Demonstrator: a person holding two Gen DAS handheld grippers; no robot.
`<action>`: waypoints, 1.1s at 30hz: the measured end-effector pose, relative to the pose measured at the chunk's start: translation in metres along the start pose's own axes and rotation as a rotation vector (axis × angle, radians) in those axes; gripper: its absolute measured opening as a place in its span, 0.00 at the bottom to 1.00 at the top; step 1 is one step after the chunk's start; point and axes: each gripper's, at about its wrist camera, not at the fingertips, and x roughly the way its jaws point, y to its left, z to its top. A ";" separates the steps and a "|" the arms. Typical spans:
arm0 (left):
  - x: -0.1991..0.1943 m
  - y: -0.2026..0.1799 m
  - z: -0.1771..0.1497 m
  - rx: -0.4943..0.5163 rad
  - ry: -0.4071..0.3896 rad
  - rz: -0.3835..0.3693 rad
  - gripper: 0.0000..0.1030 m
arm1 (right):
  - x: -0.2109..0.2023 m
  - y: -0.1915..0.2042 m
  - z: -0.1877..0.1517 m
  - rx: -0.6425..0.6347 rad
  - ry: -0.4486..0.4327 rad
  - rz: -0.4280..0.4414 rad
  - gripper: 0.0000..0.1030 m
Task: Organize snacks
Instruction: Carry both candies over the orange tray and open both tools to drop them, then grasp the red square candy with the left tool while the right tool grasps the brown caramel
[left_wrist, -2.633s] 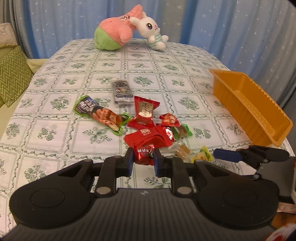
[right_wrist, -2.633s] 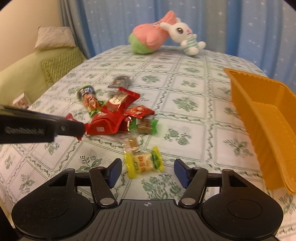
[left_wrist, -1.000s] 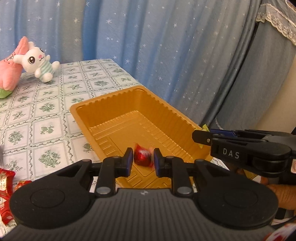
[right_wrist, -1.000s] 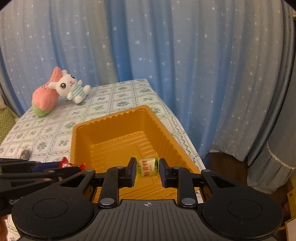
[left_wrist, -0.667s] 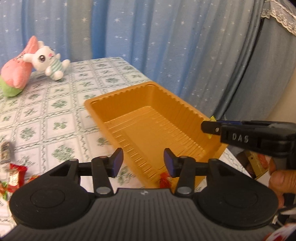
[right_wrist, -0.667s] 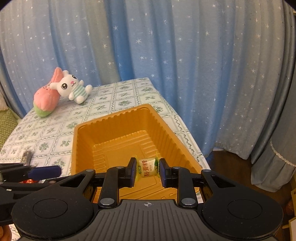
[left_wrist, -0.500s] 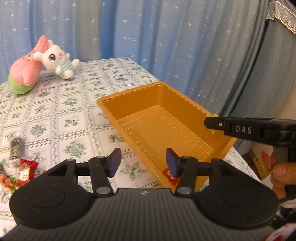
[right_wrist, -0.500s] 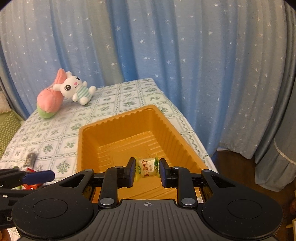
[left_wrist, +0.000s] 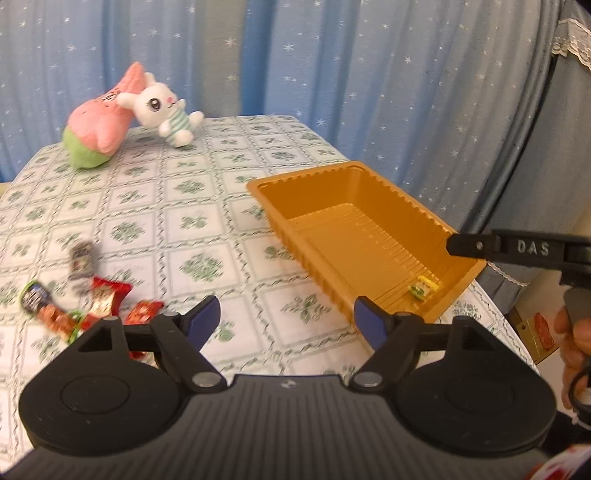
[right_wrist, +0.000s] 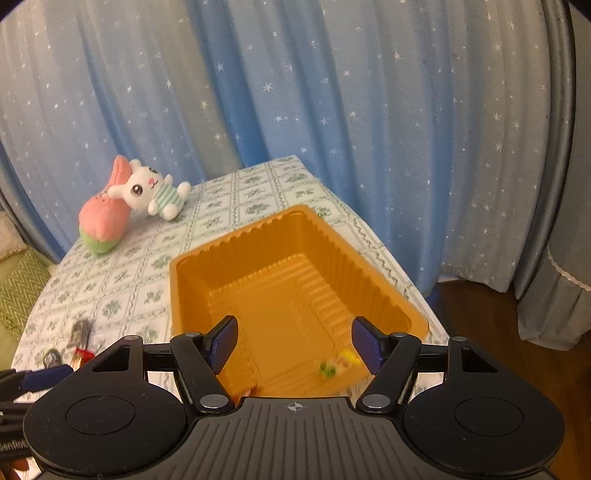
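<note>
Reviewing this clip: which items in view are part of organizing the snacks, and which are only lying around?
Part of the job:
- orange tray
- yellow-green candy in the tray
- loose snack packets on the tablecloth

Just lying about:
- pink plush
- white bunny plush
- starry curtain

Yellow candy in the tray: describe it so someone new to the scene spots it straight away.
Find the orange tray at the right edge of the patterned table. At its near end lies the yellow candy, small, with green printing. The other snacks, mostly red, lie on the cloth outside the tray.
</note>
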 end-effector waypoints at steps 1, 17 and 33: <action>-0.004 0.002 -0.003 -0.007 0.000 0.003 0.76 | -0.004 0.003 -0.003 -0.007 0.006 -0.001 0.66; -0.073 0.052 -0.041 -0.071 -0.008 0.128 0.79 | -0.039 0.078 -0.064 -0.126 0.088 0.063 0.66; -0.105 0.117 -0.065 -0.134 -0.002 0.232 0.79 | -0.038 0.144 -0.090 -0.245 0.109 0.173 0.66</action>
